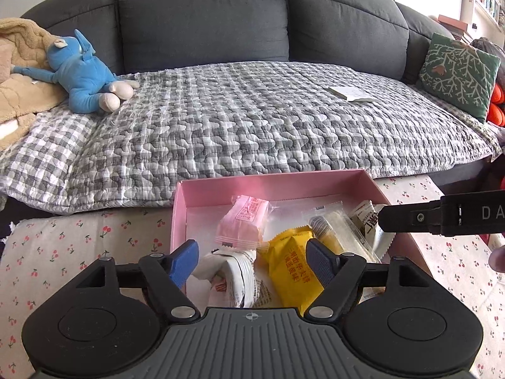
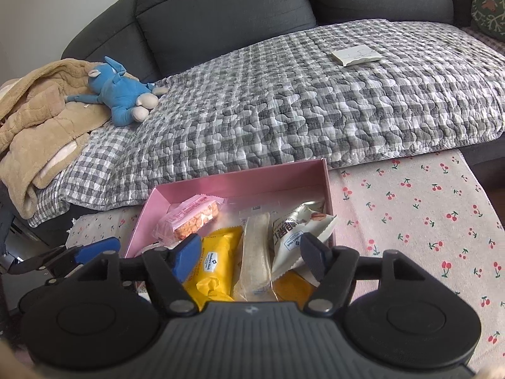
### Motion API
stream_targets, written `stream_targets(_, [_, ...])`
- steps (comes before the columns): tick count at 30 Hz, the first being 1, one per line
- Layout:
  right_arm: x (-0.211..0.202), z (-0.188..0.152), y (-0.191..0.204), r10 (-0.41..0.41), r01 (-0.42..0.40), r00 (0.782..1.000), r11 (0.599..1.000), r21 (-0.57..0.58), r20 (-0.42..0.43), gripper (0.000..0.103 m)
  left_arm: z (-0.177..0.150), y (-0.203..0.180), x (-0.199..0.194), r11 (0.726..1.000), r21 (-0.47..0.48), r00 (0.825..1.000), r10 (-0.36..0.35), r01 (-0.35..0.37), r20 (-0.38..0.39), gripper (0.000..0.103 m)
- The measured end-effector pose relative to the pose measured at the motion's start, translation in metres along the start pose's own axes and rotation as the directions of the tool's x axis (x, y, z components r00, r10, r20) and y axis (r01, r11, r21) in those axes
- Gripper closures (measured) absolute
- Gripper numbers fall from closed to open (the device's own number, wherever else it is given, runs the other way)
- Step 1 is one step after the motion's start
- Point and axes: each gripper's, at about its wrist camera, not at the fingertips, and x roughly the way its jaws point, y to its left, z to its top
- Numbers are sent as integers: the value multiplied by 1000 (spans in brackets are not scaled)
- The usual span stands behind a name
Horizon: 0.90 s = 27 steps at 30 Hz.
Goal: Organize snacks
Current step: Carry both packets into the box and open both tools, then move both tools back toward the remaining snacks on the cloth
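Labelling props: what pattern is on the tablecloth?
Small red cherries on a pale tablecloth, clearest in the right wrist view.

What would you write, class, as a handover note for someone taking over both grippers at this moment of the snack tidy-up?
Left gripper: open, holding nothing, over the near end of the pink box.
Right gripper: open, holding nothing, over the same box.
In the box: pink packet, yellow packet, pale long packet, white packet leaning over the right wall, another white packet at the near left.
Done: the visible snacks are in the box.
Left: perhaps straighten the packets; none show on the cherry-print cloth.
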Motion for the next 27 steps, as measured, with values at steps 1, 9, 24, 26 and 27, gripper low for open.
stream_targets(1, [-4,-2,1,-2,2,1000,1000,-3,2,25,-3,0,-5,1000,2,1000,-3,3,0,23])
stream_targets(9, [-35,-23,7,-1,2,1000,1000,-31,12,7,-27,2,-43,1000,-6,1000,-11,11,4,10])
stream_targets(24, [-68,-75,16,-13,14,1000,995,-96,7,0,-85,5,-100,999,-18,999,-45,45,3,4])
stream_targets(26, [-70,-84,15,-9,9,1000,994,-110,3,0,-95,5,-104,998,-19,999,-53,53,1,4])
stream_targets(27, [-71,-88,14,-11,11,1000,993,-115,1,0,-99,4,-106,998,-18,998,-55,55,0,4])
